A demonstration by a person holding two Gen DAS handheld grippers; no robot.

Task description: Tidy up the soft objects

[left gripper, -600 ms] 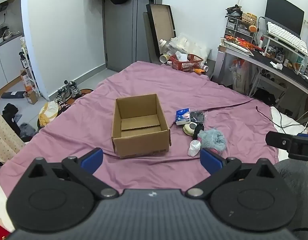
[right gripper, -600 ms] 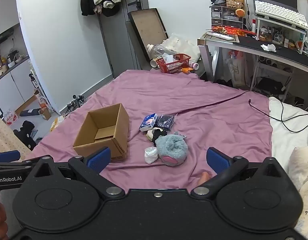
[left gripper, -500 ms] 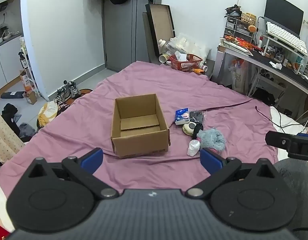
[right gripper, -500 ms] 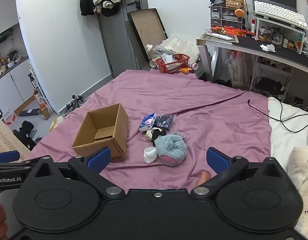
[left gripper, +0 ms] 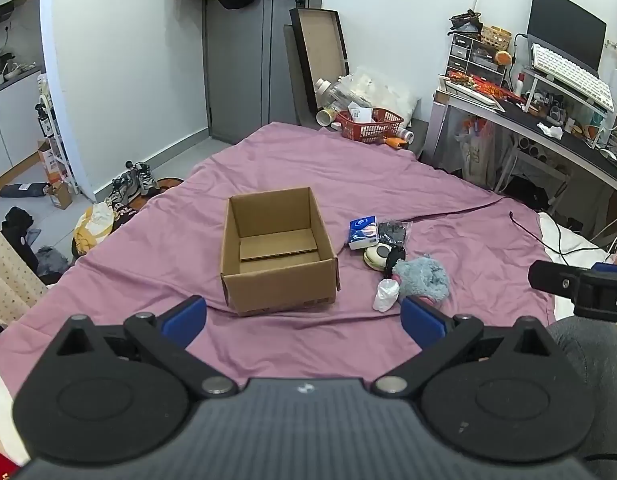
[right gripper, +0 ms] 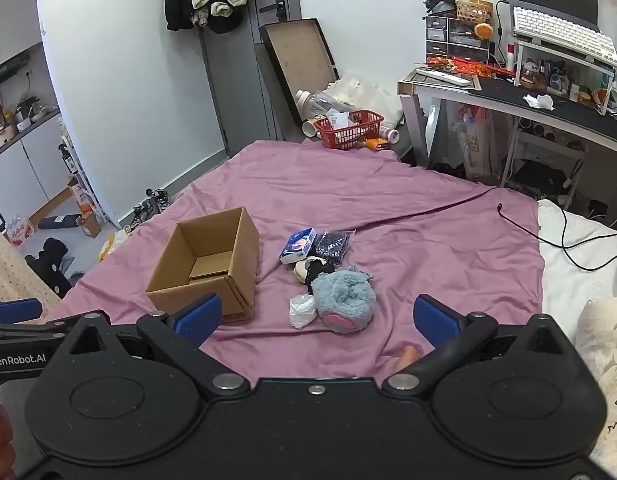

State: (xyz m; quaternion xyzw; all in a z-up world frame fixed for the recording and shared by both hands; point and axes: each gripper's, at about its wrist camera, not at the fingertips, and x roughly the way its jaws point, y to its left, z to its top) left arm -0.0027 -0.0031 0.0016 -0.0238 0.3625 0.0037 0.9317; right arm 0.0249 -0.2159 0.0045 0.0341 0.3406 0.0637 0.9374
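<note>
An open, empty cardboard box point(left gripper: 277, 255) stands on the purple bedsheet point(left gripper: 300, 184); it also shows in the right wrist view point(right gripper: 207, 264). Right of it lies a small pile: a grey-blue fluffy slipper point(left gripper: 423, 278) point(right gripper: 344, 296), a white wad point(left gripper: 385, 295) point(right gripper: 302, 311), a blue tissue pack point(left gripper: 362, 232) point(right gripper: 298, 245), a black pouch point(left gripper: 392, 232) point(right gripper: 333, 243) and a cream round item point(left gripper: 375, 257). My left gripper point(left gripper: 303, 317) is open and empty, held above the sheet before the box. My right gripper point(right gripper: 317, 317) is open and empty, near the slipper.
A desk point(right gripper: 528, 108) with keyboard and clutter stands at the right. A red basket point(right gripper: 348, 128) and bottles lie past the bed's far edge. A black cable point(right gripper: 556, 240) runs over the white bedding at right. Shoes and clothes litter the floor at left.
Both views have shifted very slightly; the box and the pile have not moved. Both grippers stay open.
</note>
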